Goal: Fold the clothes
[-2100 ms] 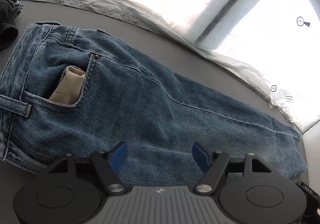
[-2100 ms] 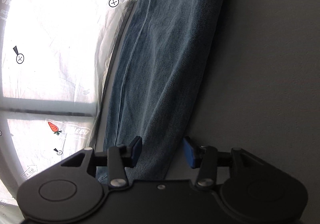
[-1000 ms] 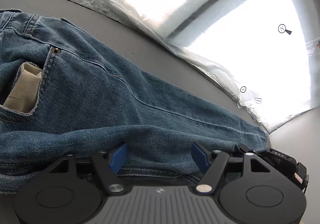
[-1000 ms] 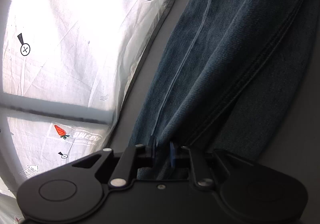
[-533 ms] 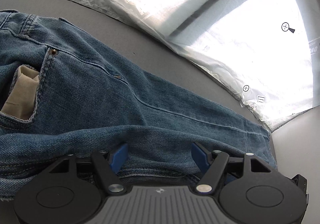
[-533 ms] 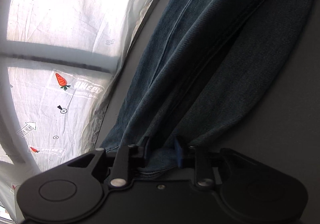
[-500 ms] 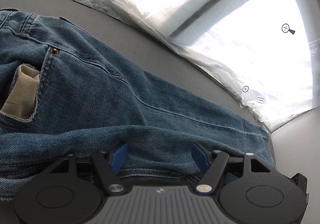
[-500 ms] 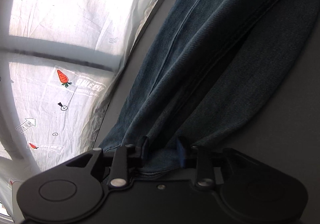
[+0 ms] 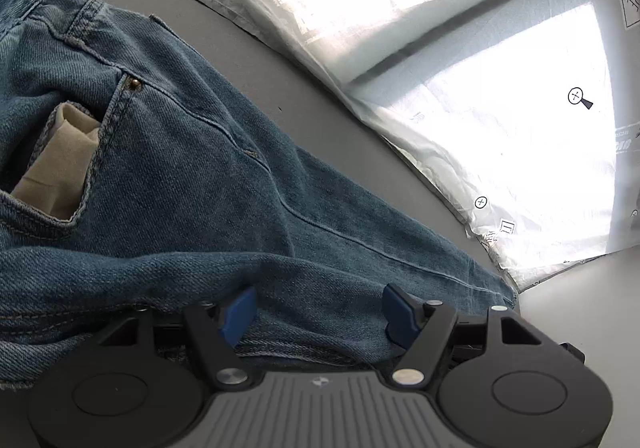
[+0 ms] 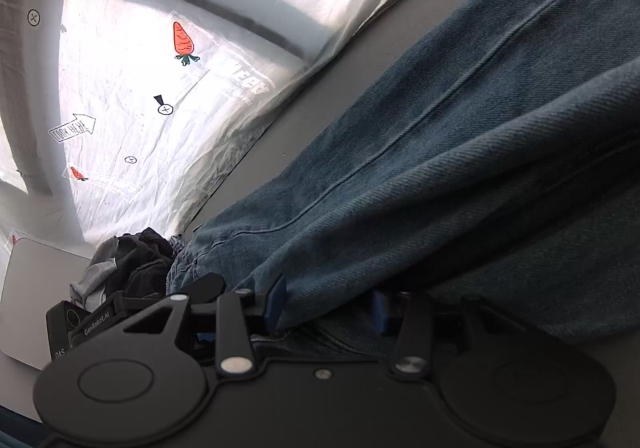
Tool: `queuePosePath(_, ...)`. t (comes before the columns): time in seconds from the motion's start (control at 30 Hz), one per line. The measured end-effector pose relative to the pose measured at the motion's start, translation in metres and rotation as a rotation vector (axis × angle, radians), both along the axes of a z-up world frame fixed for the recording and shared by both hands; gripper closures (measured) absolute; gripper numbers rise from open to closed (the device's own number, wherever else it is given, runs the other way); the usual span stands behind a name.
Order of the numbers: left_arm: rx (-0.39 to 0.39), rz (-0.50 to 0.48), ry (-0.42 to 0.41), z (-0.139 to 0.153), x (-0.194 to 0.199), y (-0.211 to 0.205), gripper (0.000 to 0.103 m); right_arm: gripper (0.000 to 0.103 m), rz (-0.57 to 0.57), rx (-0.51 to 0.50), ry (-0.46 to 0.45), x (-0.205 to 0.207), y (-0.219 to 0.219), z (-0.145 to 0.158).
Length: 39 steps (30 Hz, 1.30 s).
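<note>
Jeans (image 9: 208, 183) lie folded lengthwise on the grey table (image 9: 256, 47) beside the white printed sheet (image 9: 520, 151) — left gripper (image 9: 320, 308) spread with denim bunched between its pads, right gripper (image 10: 328, 304) opening, fold still between its jaws.

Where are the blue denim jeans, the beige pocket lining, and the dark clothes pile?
Blue denim jeans (image 9: 248, 183), left wrist view, thigh.
Beige pocket lining (image 9: 60, 163), left wrist view, exposed cloth.
Dark clothes pile (image 10: 132, 264), right wrist view, middle.

Jeans (image 9: 224, 183) lie on table (image 9: 248, 43), running 10 to 4 o'clock. Plastic sheet (image 9: 520, 151) behind, at 1 o'clock. Cloth (image 9: 60, 155) in pocket, 9 o'clock. Clothes pile (image 10: 128, 268) beside hem.
</note>
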<state>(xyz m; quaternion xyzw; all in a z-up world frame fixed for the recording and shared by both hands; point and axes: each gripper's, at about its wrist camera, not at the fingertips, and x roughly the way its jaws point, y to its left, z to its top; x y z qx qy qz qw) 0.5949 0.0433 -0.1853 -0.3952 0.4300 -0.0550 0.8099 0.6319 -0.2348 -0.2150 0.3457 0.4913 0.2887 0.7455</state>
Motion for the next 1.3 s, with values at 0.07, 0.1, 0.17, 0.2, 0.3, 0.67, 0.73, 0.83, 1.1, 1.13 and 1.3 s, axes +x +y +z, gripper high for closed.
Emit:
queuePosePath(0.07, -0.021, 0.015, 0.001, -0.001, -0.001, 0.002, 0.032, 0.055, 0.006, 0.024, 0.007, -0.003, -0.002, -0.005)
queuePosePath(0.1, -0.03, 0.022, 0.001, -0.001, -0.002, 0.003, 0.032, 0.052, 0.01, 0.036, 0.009, -0.005, -0.005, -0.007)
queuePosePath(0.17, -0.047, 0.035, 0.001, -0.001, -0.002, 0.005, 0.032, 0.049, 0.022, 0.05, 0.013, -0.013, -0.012, -0.01)
queuePosePath(0.2, -0.053, 0.039, 0.001, -0.001, -0.002, 0.005, 0.033, 0.049, 0.029, 0.05, 0.012, -0.011, -0.008, -0.011)
queuePosePath(0.3, -0.063, 0.048, 0.003, 0.0, -0.001, 0.007, 0.032, 0.049, 0.053, 0.051, 0.005, -0.007, 0.004, -0.01)
queuePosePath(0.67, -0.05, 0.128, -0.009, 0.014, -0.008, 0.018, 0.032, 0.044, 0.065, 0.138, 0.054, -0.025, 0.005, -0.017)
queuePosePath(0.73, 0.011, 0.138, -0.005, 0.021, -0.01, 0.024, 0.032, 0.045, 0.065, 0.155, 0.061, -0.033, -0.001, -0.021)
queuePosePath(0.83, 0.055, 0.162, 0.009, 0.024, -0.013, 0.037, 0.032, 0.048, 0.097, 0.149, 0.069, -0.047, -0.006, -0.028)
queuePosePath(1.1, 0.019, 0.237, 0.017, 0.015, -0.03, 0.067, 0.032, 0.052, 0.006, 0.173, 0.063, -0.055, -0.019, -0.029)
queuePosePath(1.13, 0.028, 0.235, 0.022, 0.015, -0.032, 0.068, 0.032, 0.052, -0.008, 0.16, 0.045, -0.054, -0.017, -0.027)
queuePosePath(1.3, 0.029, 0.238, 0.026, 0.011, -0.038, 0.071, 0.032, 0.051, 0.075, 0.077, 0.042, -0.057, 0.005, -0.025)
